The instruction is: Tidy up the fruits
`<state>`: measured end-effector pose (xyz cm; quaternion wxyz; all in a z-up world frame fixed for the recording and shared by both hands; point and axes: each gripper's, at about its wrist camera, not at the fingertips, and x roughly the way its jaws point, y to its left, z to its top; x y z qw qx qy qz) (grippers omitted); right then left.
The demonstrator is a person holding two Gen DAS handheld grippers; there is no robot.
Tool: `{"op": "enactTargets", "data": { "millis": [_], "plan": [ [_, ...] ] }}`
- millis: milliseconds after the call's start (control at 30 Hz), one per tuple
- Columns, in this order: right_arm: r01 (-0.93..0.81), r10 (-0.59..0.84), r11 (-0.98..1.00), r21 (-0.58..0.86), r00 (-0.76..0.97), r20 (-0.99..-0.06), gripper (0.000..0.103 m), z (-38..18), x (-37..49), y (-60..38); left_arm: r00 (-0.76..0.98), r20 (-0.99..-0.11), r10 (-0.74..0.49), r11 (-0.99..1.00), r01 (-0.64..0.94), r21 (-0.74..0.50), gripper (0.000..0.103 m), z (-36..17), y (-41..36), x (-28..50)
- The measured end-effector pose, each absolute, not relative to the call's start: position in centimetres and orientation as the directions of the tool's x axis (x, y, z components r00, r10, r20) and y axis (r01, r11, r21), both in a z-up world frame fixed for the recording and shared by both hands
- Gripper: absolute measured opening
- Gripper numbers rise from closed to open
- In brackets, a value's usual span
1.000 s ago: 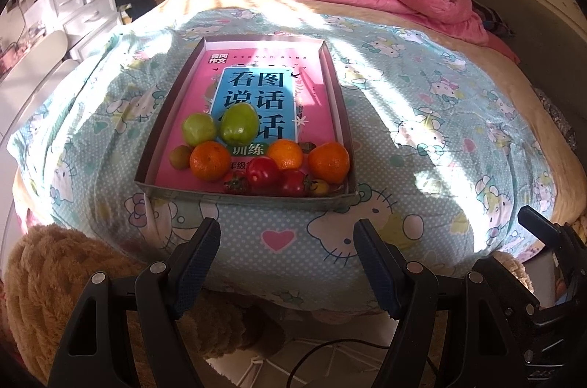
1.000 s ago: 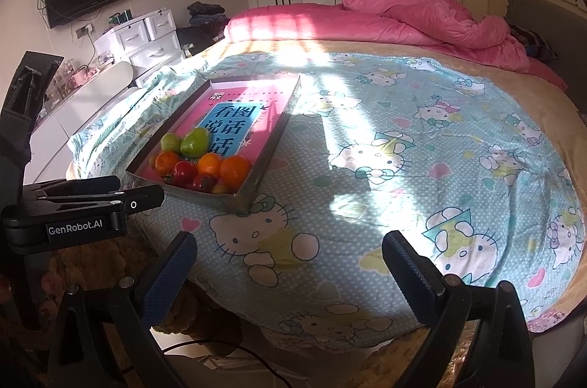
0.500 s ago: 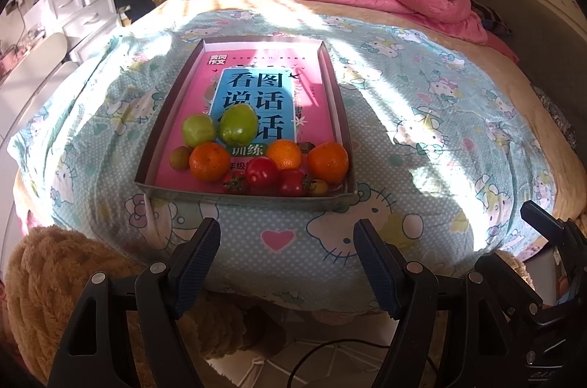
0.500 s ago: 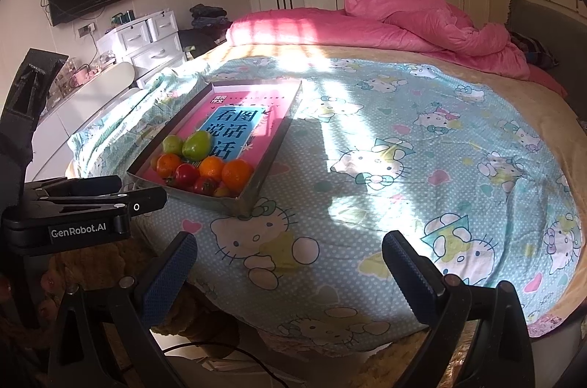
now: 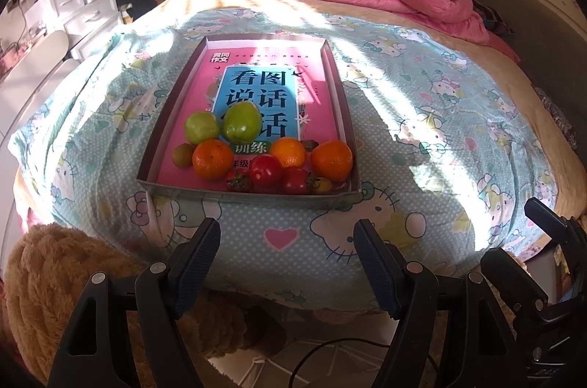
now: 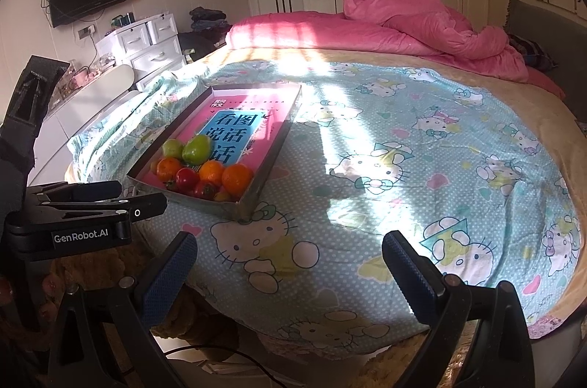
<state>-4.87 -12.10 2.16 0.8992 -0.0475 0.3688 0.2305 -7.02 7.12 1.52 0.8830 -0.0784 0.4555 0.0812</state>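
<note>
My left gripper (image 5: 286, 263) hangs off the near edge of the bed (image 5: 422, 175), its two blue-padded fingers (image 5: 194, 263) spread wide with nothing between them. Low on the left beside it sits a tan fluffy plush (image 5: 47, 281). Straight ahead, on the cartoon-cat sheet, lies the shallow tray (image 5: 337, 83), its floor a pink and blue printed cover with large characters.

All the fruit is bunched at the tray's near end. From the left: a small brownish-green fruit (image 5: 182, 154) just beside an orange (image 5: 212, 158); behind those, two green fruits (image 5: 201, 127) touching each other, the right one (image 5: 242, 123) larger. Along the near wall sit a strawberry (image 5: 238, 180), two red tomatoes (image 5: 265, 170), the second (image 5: 294, 181) lower, and a small yellowish tomato (image 5: 323, 184). A second orange (image 5: 290, 152) sits mid-row and a third (image 5: 331, 160) fills the near right corner.

Farther right, my right gripper (image 6: 290, 259) also hovers off the bed's near edge, fingers wide apart and holding nothing, facing bare sheet. From its camera the tray (image 6: 282, 131) lies to the far left, well apart, and the left gripper's black body (image 6: 80, 215) shows at the left edge. A rumpled pink duvet (image 6: 422, 24) is piled at the far side of the bed.
</note>
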Motion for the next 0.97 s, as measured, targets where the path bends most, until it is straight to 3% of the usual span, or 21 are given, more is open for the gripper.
{"op": "enactTargets", "data": {
  "millis": [733, 967],
  "plan": [
    [-0.436, 0.378, 0.895, 0.093, 0.631, -0.678, 0.102, 2.2, -4.4, -12.2, 0.582, -0.808, 0.092, 0.97, -0.236, -0.059, 0.077, 2.0, 8.6, -7.1],
    [-0.343, 0.349, 0.929, 0.136, 0.7, -0.623, 0.102, 3.0, -1.2, -15.4, 0.608, -0.776, 0.165, 0.882, -0.444, -0.16, 0.077, 4.4, 18.8, -4.9]
  ]
}}
